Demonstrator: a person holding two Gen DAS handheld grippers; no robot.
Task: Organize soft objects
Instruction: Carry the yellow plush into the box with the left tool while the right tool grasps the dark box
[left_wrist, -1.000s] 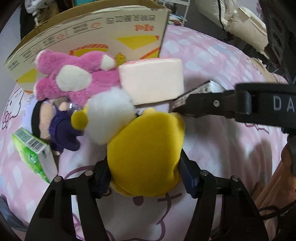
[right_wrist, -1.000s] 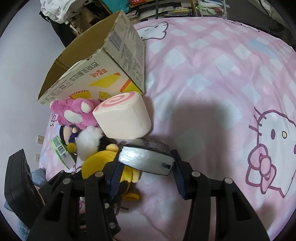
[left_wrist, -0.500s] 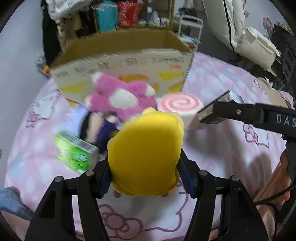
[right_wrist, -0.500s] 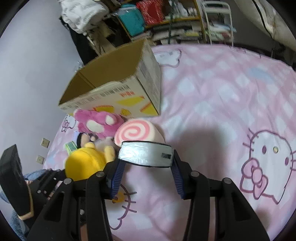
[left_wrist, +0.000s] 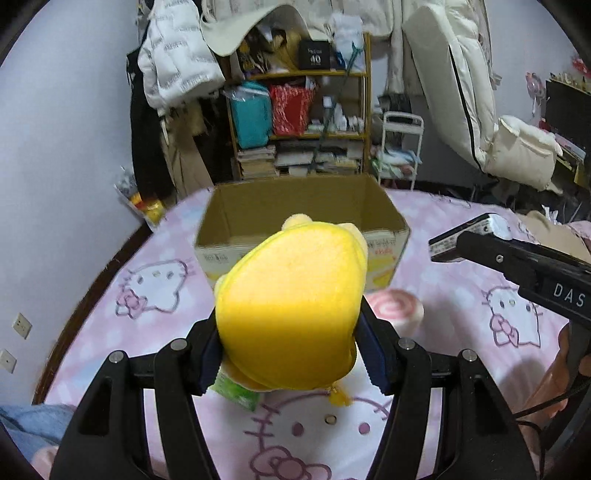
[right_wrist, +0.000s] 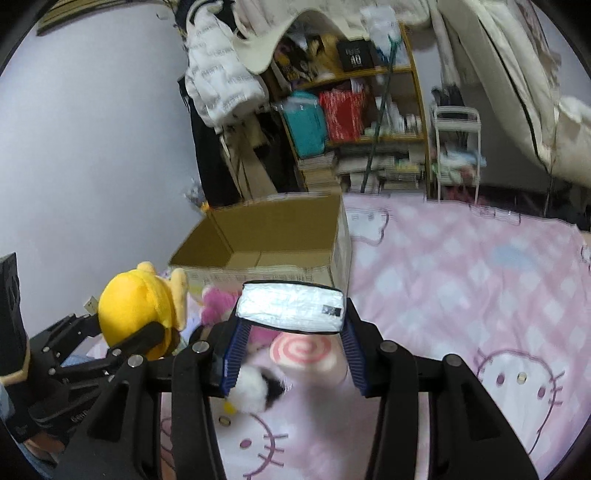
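- Left gripper, in its own wrist view, is clamped on a yellow plush toy, blue finger pads pressed into both sides, the toy raised off the bedspread.
- Straight ahead of it, beyond the toy, an open cardboard box stands on the pink bedspread printed with Hello Kitty faces; the print on the box's front is too blurred to read.
- Just right of its fingers lies a pink swirl cushion; a green packet peeks out under the toy.
- Further right, the right gripper reaches in holding a silver pouch; white letters "DAS" show on its body.
- On the shelf behind the box, a black box reads "40".
- Right gripper, in its own wrist view, is closed on the silver pouch, held crosswise between the blue pads.
- Below and ahead of it sit the pink swirl cushion, a white-and-black plush and a pink plush.
- To its left, the left gripper holds the yellow plush toy in the air, near the cardboard box.
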